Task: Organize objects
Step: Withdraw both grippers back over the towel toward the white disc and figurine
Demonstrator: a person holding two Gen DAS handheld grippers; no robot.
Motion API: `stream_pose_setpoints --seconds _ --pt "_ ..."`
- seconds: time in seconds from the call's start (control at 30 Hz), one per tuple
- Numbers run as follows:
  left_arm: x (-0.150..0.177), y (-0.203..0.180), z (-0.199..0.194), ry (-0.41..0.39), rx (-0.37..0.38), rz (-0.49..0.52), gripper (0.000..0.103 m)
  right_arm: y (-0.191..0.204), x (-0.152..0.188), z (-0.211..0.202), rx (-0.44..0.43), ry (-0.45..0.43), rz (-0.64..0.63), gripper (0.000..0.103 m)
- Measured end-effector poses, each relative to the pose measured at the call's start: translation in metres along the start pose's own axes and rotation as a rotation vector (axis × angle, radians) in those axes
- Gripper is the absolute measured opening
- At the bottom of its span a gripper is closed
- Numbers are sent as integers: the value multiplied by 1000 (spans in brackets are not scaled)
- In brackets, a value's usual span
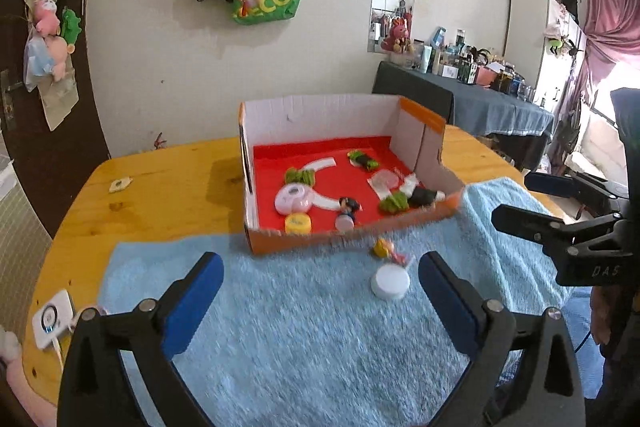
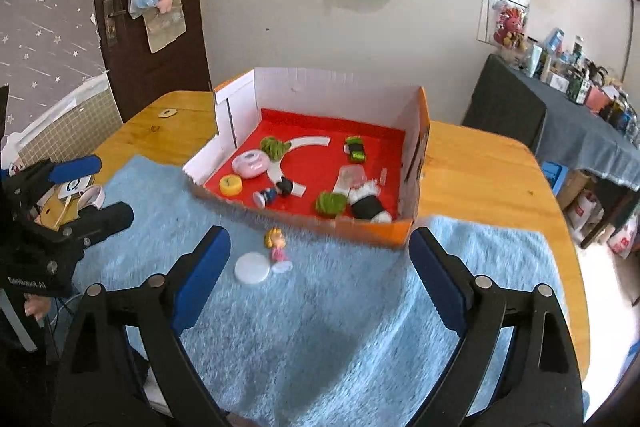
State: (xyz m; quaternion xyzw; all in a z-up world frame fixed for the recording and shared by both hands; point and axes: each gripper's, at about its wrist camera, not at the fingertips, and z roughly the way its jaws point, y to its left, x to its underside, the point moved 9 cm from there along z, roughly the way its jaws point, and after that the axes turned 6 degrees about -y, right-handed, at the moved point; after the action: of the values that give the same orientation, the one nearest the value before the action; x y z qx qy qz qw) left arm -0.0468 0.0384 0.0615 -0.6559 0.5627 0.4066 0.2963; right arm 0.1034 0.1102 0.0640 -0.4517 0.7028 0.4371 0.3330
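An orange cardboard box (image 1: 424,119) (image 2: 420,147) with a red floor holds several small toys. A white round lid (image 1: 390,281) (image 2: 251,267) and a small blonde doll in pink (image 1: 386,249) (image 2: 277,243) lie on the blue fluffy towel (image 1: 300,327) (image 2: 320,307) in front of the box. My left gripper (image 1: 320,283) is open and empty, the lid just inside its right finger. My right gripper (image 2: 320,255) is open and empty, the lid and doll near its left finger. Each gripper shows in the other's view, the right one (image 1: 520,203) and the left one (image 2: 104,187).
The towel lies on a round wooden table (image 1: 160,187) (image 2: 480,167). A white device with a cable (image 1: 52,319) sits at the table's left edge. A small tag (image 1: 120,184) lies on the wood. A cluttered side table (image 1: 480,87) stands at the back right.
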Motion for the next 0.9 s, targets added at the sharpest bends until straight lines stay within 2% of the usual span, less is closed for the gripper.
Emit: stream_pose_setpoints --seconds 0.33,0.53,0.67,0.9 --pt "44 -7 8 34 -3 -60 100 -10 39 5 57 -15 73 92" --pt "66 -10 21 81 -11 -77 100 -15 63 15 82 18 103 92" --pt "74 -13 26 100 -12 -73 100 -16 75 23 80 45 126 92" --pt "80 -15 37 132 8 -91 100 -21 76 32 90 58 148 92"
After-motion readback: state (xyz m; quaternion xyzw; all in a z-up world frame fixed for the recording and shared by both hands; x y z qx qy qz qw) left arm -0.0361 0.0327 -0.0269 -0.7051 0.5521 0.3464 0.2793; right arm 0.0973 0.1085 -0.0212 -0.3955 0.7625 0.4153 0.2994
